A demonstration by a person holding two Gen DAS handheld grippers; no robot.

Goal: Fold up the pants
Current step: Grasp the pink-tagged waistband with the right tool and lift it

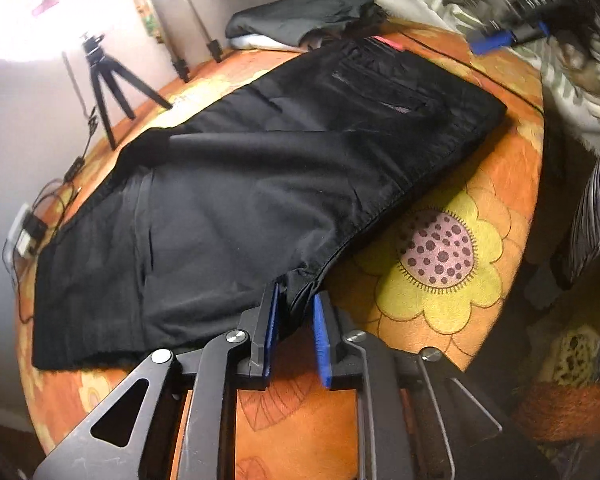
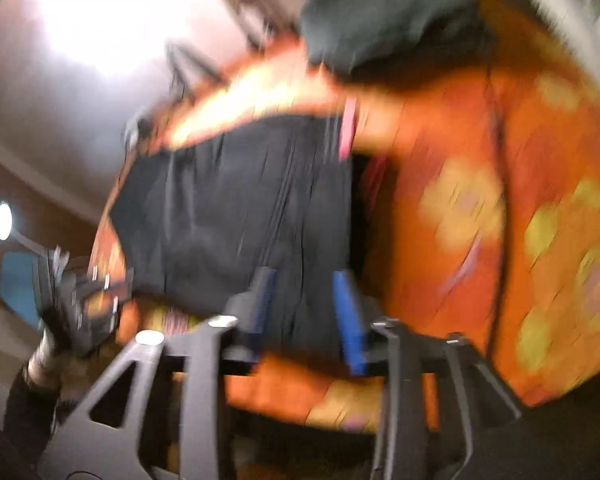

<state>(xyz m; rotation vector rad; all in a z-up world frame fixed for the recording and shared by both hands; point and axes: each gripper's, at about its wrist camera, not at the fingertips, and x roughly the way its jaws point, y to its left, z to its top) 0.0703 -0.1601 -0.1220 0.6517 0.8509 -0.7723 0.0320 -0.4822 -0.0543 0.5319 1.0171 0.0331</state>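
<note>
Black pants (image 1: pixel 260 168) lie across the orange flowered tablecloth (image 1: pixel 500 184), already doubled once, waistband end toward 1 o'clock in the left view.

Left claw (image 1: pixel 296 304): blue pads slightly apart, a fold of hem cloth sitting between them at 6 o'clock. Pads look just off the cloth, not pressing. Judged let go, or nearly.

Right claw (image 2: pixel 304 280): jaws spread, hovering over the near edge of the pants; cloth shows in the gap but is not pinched. View heavily smeared.

Risks, as judged:
- The hem corner at the left claw may snag on a pad as the claw pulls off, dragging the fold askew.
- The top layer sits skewed over the lower one; another fold from here would lock the crookedness in.
- A thin cable (image 1: pixel 480 68) runs on the cloth just past the waistband; pants pushed that way could catch it.
- The small tripod (image 1: pixel 108 92) at 10 o'clock stands near the far edge; a wide swing could tip it.
- A dark clothes pile (image 1: pixel 308 16) at 12 o'clock crowds the far side.

Writing: none readable. A pink tag (image 1: pixel 388 42) at the waistband, too small to tell.
</note>
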